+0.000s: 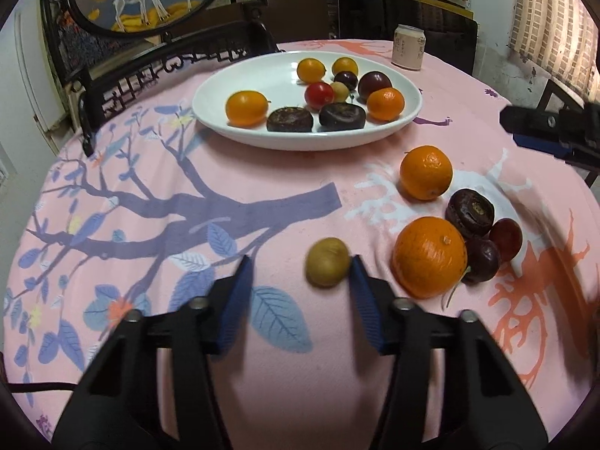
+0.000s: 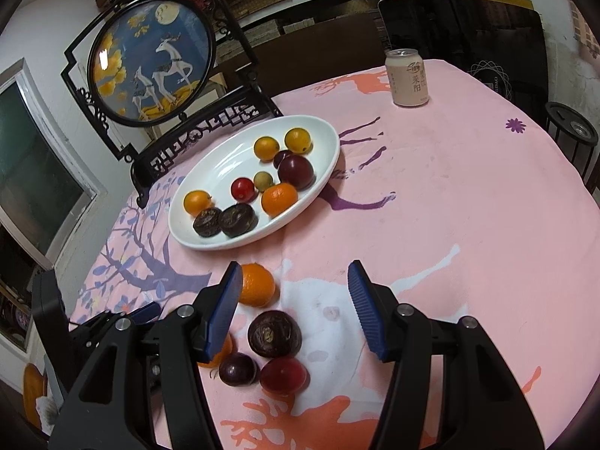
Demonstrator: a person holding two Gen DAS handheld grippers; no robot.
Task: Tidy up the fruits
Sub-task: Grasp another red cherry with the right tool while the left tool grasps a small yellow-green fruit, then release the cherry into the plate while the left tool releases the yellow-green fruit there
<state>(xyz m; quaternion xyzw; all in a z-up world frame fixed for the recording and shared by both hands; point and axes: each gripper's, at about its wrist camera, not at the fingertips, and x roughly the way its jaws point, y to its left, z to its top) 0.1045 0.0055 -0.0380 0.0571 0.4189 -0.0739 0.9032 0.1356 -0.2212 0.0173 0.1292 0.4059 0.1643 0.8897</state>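
Note:
A white plate (image 1: pixel 225 92) (image 2: pixel 318 127) holds several fruits: small oranges, dark water chestnuts, plums, a red cherry tomato. My left gripper (image 1: pixel 300 273) is open; a small tan longan (image 1: pixel 327 261) lies just inside its right finger (image 1: pixel 362 292). Loose on the cloth to the right are two oranges (image 1: pixel 425 172) (image 1: pixel 429 257), a water chestnut (image 1: pixel 470 212) and two dark red plums (image 1: pixel 482 260). My right gripper (image 2: pixel 294 296) is open above the water chestnut (image 2: pixel 273 333), the plums (image 2: pixel 283 375) and an orange (image 2: pixel 257 285).
A pink patterned tablecloth (image 1: pixel 262 195) covers the round table. A drink can (image 2: pixel 407 77) stands at the far edge. A framed round deer screen (image 2: pixel 150 60) stands behind the plate. The right gripper shows at the right edge of the left wrist view (image 1: pixel 551 131).

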